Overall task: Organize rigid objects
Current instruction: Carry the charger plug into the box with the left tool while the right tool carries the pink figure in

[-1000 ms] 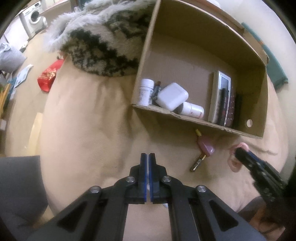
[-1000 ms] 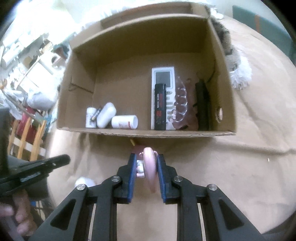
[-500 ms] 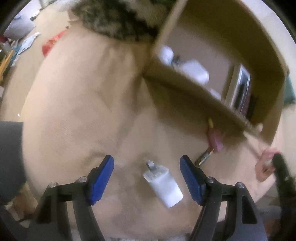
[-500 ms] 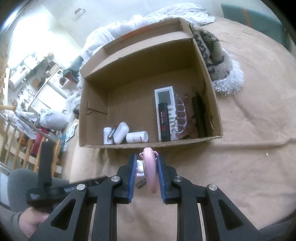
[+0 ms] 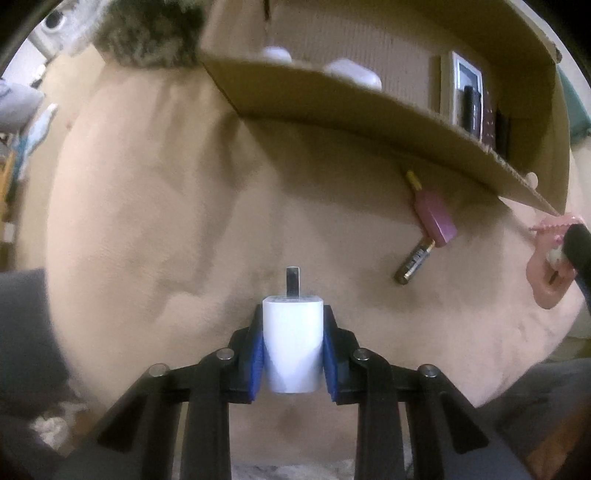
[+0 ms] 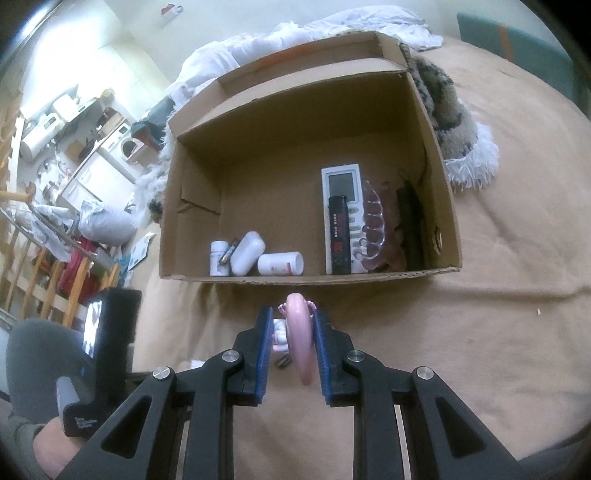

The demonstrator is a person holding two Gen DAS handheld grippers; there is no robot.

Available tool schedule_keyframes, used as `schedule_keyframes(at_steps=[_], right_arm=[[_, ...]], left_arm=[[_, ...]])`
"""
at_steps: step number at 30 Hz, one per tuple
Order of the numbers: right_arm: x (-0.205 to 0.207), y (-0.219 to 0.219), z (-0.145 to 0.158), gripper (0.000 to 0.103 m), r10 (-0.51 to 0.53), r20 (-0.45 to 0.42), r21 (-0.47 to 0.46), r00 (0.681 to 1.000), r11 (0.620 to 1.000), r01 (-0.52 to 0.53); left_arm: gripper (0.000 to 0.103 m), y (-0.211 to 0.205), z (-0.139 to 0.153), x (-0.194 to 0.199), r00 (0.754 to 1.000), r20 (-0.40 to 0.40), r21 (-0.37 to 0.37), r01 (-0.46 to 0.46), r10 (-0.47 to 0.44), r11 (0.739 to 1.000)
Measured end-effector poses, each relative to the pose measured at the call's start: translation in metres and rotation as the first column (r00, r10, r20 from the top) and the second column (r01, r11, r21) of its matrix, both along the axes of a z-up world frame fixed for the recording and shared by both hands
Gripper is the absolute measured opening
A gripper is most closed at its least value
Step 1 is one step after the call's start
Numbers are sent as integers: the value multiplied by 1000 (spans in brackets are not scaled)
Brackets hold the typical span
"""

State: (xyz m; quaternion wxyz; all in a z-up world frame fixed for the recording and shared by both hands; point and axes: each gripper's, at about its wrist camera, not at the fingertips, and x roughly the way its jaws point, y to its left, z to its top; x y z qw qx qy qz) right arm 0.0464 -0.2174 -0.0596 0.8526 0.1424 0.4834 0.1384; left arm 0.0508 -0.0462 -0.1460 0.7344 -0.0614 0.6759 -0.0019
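Note:
My left gripper [image 5: 293,317] is shut on a white plug charger [image 5: 293,343], prongs pointing forward, just above the tan bedspread. My right gripper [image 6: 293,321] is shut on a pink ring-shaped object [image 6: 300,339] and holds it in front of the cardboard box [image 6: 439,273]. The box holds a white remote [image 6: 341,184], a black lighter [image 6: 339,232], a clear pink clip [image 6: 373,229], white bottles [image 6: 280,263] and a white case [image 6: 246,252]. A pink lighter [image 5: 435,218] and a battery [image 5: 413,266] lie on the bedspread below the box's front wall [image 5: 369,114].
A furry patterned blanket [image 6: 448,110] lies against the box's right side; it also shows in the left wrist view [image 5: 147,33]. White bedding [image 6: 295,40] is piled behind the box. The left hand-held unit [image 6: 107,350] is at the lower left of the right wrist view.
My left gripper opened around the white charger, then closed on it and lowered toward the bedspread. My right gripper lifted back from the box with the pink object still held.

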Motion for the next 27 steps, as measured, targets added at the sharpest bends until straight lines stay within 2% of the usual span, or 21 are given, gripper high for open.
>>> schedule_keyframes(at_steps=[4,9,14,19,27], right_arm=[[-2,-2,3,23,-5,7,5,1000,1000,5],[-3,-8,16,23,-10,46,22,999,1000,9],[3,-14,34,23,-19,86,43,996,999,16],[24,-16,53,23,-10,130,39,991,999,5],[69,-13,61,23,31,148,-27,988,999,-27]], left_arm=[[24,3,16,-1,998,70,39,3,-5,999],[24,11,48,-7,986,166,46,-2,-6,999],[24,19,94,1,962,274,43,6,-18,999],[24,27,130,31,939,343,44,5,-20,999],[24,15,145,82,917,395,80,25,-54,996]])
